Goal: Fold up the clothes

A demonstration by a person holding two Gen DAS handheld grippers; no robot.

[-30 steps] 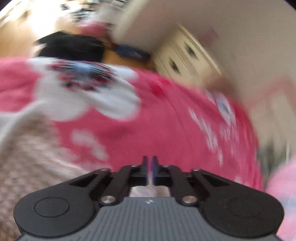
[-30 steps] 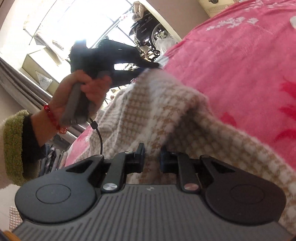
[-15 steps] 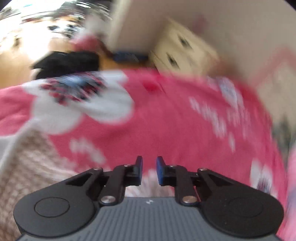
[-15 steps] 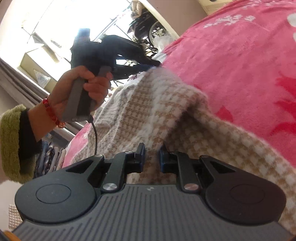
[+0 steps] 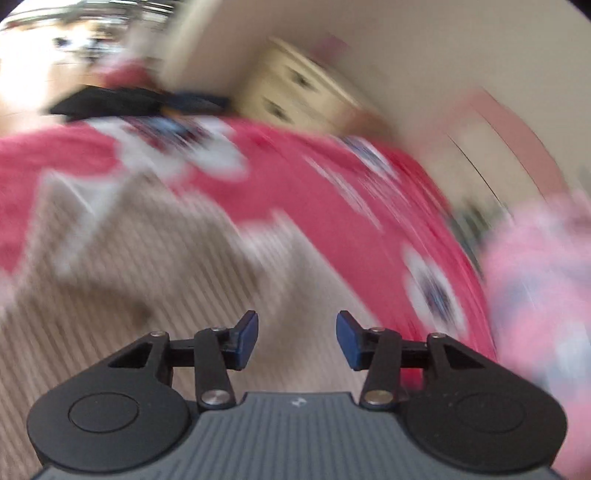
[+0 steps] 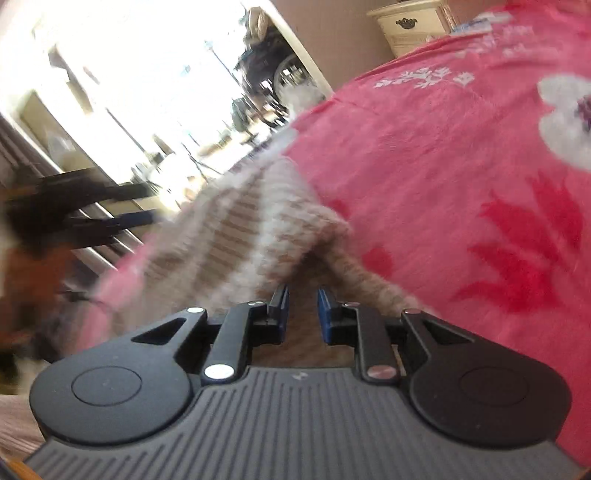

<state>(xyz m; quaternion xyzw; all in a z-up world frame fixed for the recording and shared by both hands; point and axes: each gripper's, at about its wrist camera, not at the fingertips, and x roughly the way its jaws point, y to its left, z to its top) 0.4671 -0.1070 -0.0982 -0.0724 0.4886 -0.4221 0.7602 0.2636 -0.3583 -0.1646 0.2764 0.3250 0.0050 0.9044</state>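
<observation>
A beige and white checked fleece garment (image 5: 147, 258) lies on a pink flowered bedspread (image 5: 332, 206). My left gripper (image 5: 297, 334) hovers over it, open wide, with nothing between its blue pads. In the right wrist view the garment (image 6: 236, 229) rises in a tented ridge that runs into my right gripper (image 6: 303, 314), whose fingers are shut on a thick fold of it. The left gripper (image 6: 74, 206) and the hand holding it show as a dark blur at the left edge. Both views are motion-blurred.
The bedspread (image 6: 443, 166) stretches right and far. A cream dresser (image 5: 295, 96) stands against the wall behind the bed, and a cream nightstand (image 6: 410, 26) is at its far corner. A black item (image 5: 110, 101) lies beyond the bed. Pink patterned cloth (image 5: 535, 277) sits at the right.
My left gripper went from shut to wide open, let go of the cloth and swung down to the left. The right gripper kept its hold on the garment.
</observation>
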